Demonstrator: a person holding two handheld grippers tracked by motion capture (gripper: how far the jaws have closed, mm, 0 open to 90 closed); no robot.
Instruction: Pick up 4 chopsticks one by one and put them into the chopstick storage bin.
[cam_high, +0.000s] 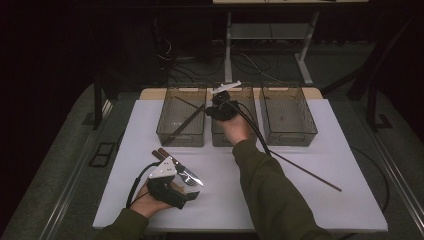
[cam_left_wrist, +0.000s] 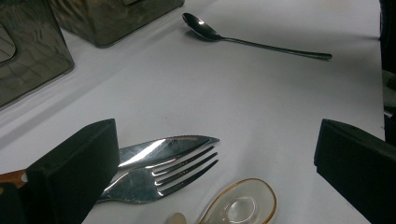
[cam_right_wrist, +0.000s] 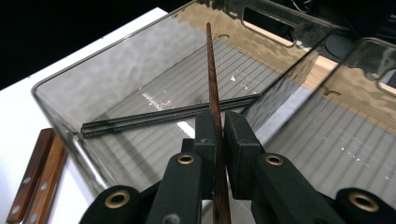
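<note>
- High view: right gripper (cam_high: 220, 106) over the rim between left bin (cam_high: 181, 116) and middle bin (cam_high: 229, 131), clamped on a brown chopstick (cam_high: 187, 116) slanting down into the left bin. Left gripper (cam_high: 186, 189) low on the white table (cam_high: 320, 200), well short of the left bin, beside a fork (cam_high: 190, 176).
- Left gripper view: jaws wide apart, nothing gripped; fork (cam_left_wrist: 161, 179) and knife (cam_left_wrist: 159, 149) beside one jaw, clear spoon (cam_left_wrist: 243, 203) between, metal spoon (cam_left_wrist: 243, 39) nearer the bins.
- Right gripper view: jaws nearly closed, pinching the chopstick (cam_right_wrist: 212, 88) above the left bin (cam_right_wrist: 60, 84); dark chopsticks (cam_right_wrist: 163, 116) on its floor.
</note>
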